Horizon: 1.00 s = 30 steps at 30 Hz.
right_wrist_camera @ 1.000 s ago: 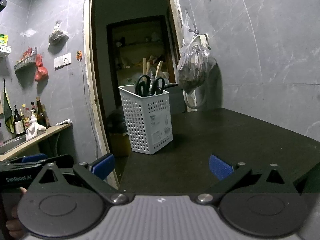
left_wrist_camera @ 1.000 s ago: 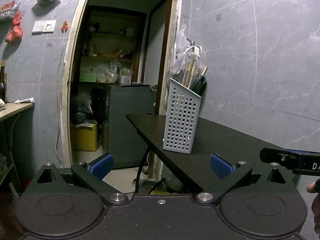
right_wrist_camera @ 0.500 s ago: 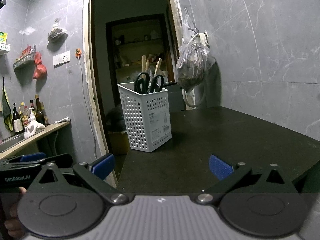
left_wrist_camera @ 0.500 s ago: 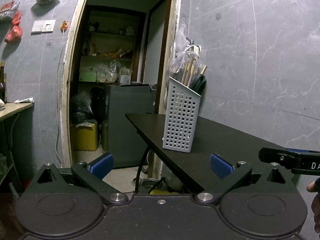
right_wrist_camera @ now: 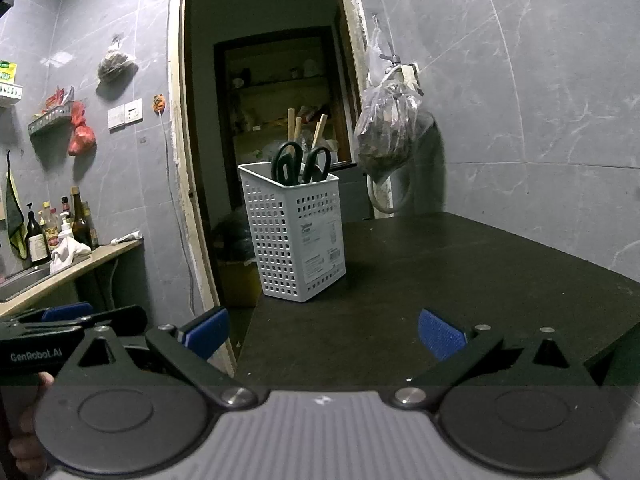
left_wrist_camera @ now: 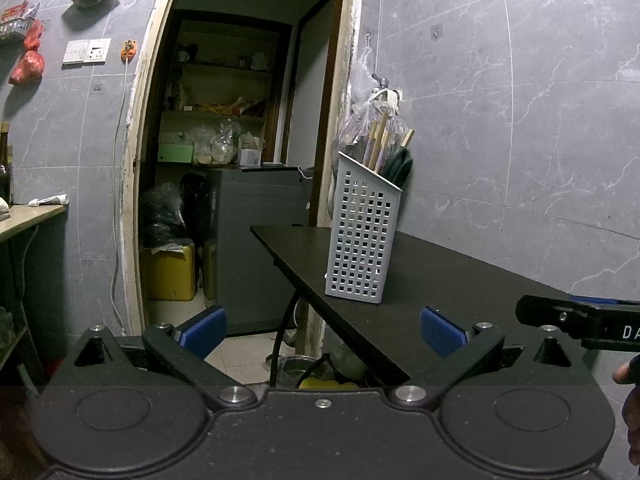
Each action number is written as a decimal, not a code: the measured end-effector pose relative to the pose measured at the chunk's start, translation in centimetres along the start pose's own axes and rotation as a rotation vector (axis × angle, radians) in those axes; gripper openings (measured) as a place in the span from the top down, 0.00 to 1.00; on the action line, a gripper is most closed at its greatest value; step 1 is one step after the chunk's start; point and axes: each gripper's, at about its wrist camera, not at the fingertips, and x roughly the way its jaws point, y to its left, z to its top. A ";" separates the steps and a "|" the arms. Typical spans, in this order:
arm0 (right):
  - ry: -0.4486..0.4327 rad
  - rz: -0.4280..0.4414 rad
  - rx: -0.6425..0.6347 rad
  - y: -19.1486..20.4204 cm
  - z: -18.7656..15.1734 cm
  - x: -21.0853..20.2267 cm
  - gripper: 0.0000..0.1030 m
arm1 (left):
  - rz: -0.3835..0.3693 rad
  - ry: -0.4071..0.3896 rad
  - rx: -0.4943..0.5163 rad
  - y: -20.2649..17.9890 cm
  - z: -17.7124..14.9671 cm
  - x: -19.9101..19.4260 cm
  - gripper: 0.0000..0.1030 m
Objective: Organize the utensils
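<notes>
A white perforated basket stands upright on the dark tabletop, near its left edge, holding black-handled scissors and wooden chopsticks. Both the left claw and the right claw are spread apart and empty (well short of the basket). The basket looks light and easy to tip; the stiff scissors are best gripped at their handle loops.

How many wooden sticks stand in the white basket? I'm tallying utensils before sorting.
3 show in the right wrist view, rising behind the scissors in the basket: one at left, one beside it, one at right. Shorter ones may be hidden.
</notes>
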 end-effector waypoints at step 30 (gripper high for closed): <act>0.013 0.009 0.006 -0.5 -0.3 0.5 0.00 | -0.002 0.009 0.002 0.1 -0.3 0.3 0.01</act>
